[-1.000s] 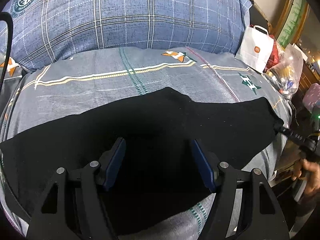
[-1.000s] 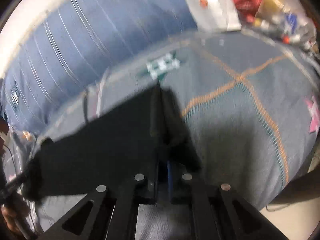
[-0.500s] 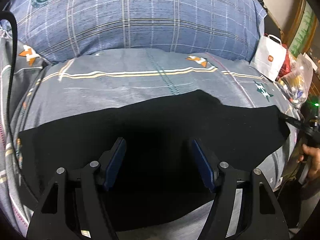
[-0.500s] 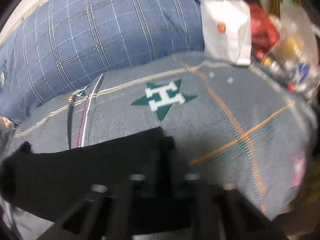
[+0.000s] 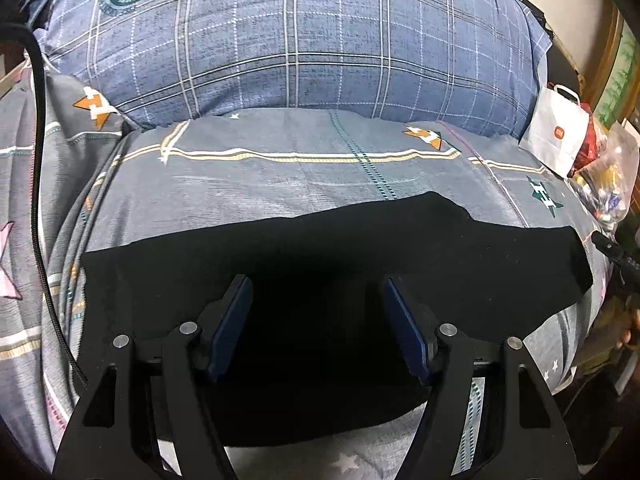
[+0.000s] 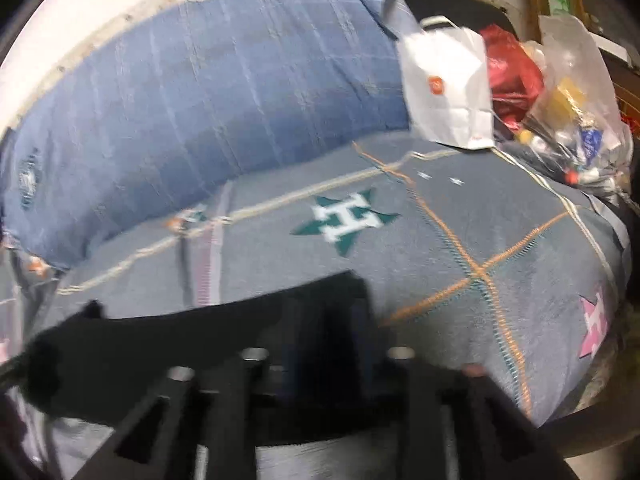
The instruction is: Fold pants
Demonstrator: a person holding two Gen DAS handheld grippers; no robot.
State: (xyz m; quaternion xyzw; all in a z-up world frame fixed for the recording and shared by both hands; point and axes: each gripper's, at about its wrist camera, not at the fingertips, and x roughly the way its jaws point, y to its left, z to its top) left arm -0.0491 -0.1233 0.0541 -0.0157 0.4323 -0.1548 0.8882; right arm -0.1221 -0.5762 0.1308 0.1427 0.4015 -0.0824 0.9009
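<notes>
The left tool [image 5: 316, 300] pointed steeply down over the black cloth pants [image 5: 320, 264], its blue-padded fingers [image 5: 232, 324] spread wide with nothing pinched between them. The pants lay flat in a long band across the near part of the grey patterned bed cover [image 5: 280, 176]. The right tool [image 6: 326, 312], blurred, hung over the pants' right end; its jaws had just been opening and stood apart, pads off the cloth. Behind the pants' far edge bare cover ran to a blue plaid pillow [image 5: 300, 40]; a white paper bag [image 6: 448, 80] stood at the right rear corner.
</notes>
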